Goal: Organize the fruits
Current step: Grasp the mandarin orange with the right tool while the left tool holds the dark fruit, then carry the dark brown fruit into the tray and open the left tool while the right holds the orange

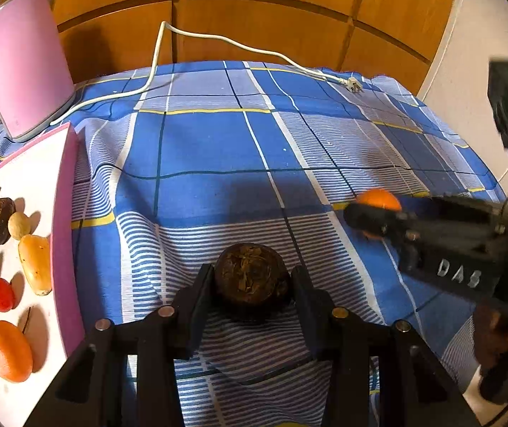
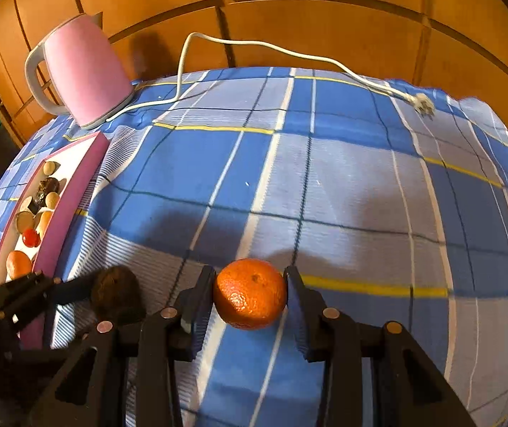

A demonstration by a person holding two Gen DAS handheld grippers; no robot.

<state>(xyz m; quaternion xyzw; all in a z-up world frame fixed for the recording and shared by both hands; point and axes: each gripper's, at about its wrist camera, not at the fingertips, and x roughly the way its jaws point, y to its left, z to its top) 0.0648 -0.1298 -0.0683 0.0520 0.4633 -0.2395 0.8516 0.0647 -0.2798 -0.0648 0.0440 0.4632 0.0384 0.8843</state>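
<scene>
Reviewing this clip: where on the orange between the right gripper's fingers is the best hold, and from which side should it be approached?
Grip the orange across its widest middle, coming in level from the near side, as the right gripper does. It is round, with its stem dimple up, so pads on opposite flanks should hold best. Higher or lower the curve would likely let it slip.

A blue, white and yellow plaid cloth covers the table. At ten o'clock stands a pink kettle; its cord is white. The tray looks pink-rimmed, white inside.
</scene>
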